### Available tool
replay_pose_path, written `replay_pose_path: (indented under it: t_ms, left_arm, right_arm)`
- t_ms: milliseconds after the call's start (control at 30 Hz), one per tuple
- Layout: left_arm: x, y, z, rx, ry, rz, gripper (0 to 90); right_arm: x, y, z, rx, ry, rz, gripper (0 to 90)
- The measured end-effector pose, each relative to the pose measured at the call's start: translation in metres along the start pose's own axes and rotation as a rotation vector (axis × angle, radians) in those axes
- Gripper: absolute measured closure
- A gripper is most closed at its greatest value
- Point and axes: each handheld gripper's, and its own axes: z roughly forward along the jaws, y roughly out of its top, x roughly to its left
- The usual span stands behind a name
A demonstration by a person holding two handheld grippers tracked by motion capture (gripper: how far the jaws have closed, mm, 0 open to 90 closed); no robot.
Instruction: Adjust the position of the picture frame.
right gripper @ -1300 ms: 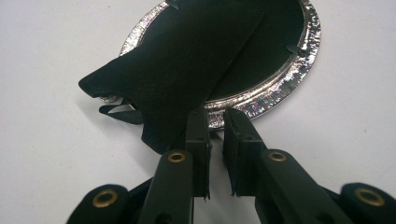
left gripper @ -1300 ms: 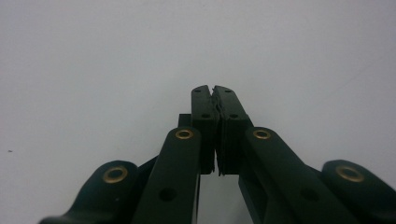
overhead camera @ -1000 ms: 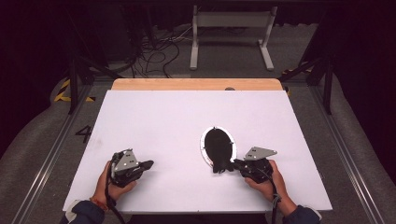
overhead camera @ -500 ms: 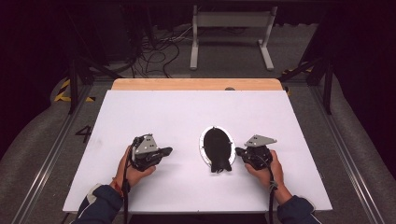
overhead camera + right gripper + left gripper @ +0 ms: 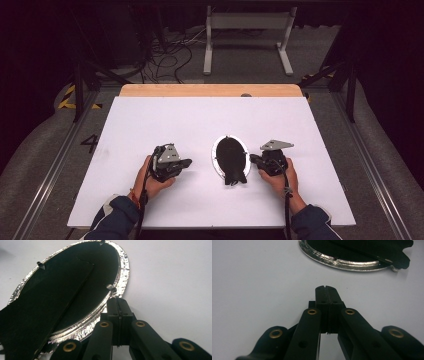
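Your left tongs (image 5: 186,163) rest clenched on the white desk (image 5: 150,120), left of the oval foil-rimmed black plate (image 5: 230,156). The left gripper view adds the plate's crinkled rim (image 5: 342,263) beyond the pressed tips. Your right tongs (image 5: 253,159), also clenched and grasping nothing, sit beside the plate's right edge; the right gripper view shows small metal studs (image 5: 109,287) and a black flat sheet (image 5: 37,315) lying across the plate.

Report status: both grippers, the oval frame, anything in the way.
Left gripper shut, empty, short of the oval frame. Right gripper shut, tips at the frame's silver rim. Black panel lies across the frame, overhanging. White table otherwise bare.
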Motion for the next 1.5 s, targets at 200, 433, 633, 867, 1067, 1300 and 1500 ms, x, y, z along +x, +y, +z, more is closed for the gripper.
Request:
replay_pose_path:
  t_ms: [200,433,633,867,1067,1300,1500]
  left_arm:
    - [-0.001,0.000,0.003,0.016,-0.004,0.007,89.9]
    - [-0.012,-0.003,0.006,0.027,-0.025,0.016,89.3]
    - [-0.024,-0.003,0.012,0.055,-0.042,0.046,89.7]
    - [-0.034,0.003,0.016,0.049,-0.061,0.086,89.9]
    - [-0.031,0.005,0.021,0.066,-0.073,0.099,89.0]
    - [-0.029,0.005,0.024,0.075,-0.062,0.093,88.9]
    - [-0.026,0.004,0.017,0.063,-0.062,0.107,88.8]
  right_arm:
    - [0.010,0.000,0.001,0.008,0.041,-0.009,90.0]
    - [0.037,-0.005,-0.001,0.011,0.127,-0.099,90.0]
    - [0.051,-0.009,-0.004,0.014,0.170,-0.138,90.0]
    - [0.060,-0.011,-0.004,0.020,0.189,-0.121,90.0]
    - [0.068,-0.009,-0.002,0.016,0.184,-0.136,90.0]
    - [0.075,-0.006,0.002,0.020,0.195,-0.152,90.0]
    - [0.073,-0.004,0.001,0.025,0.197,-0.180,87.1]
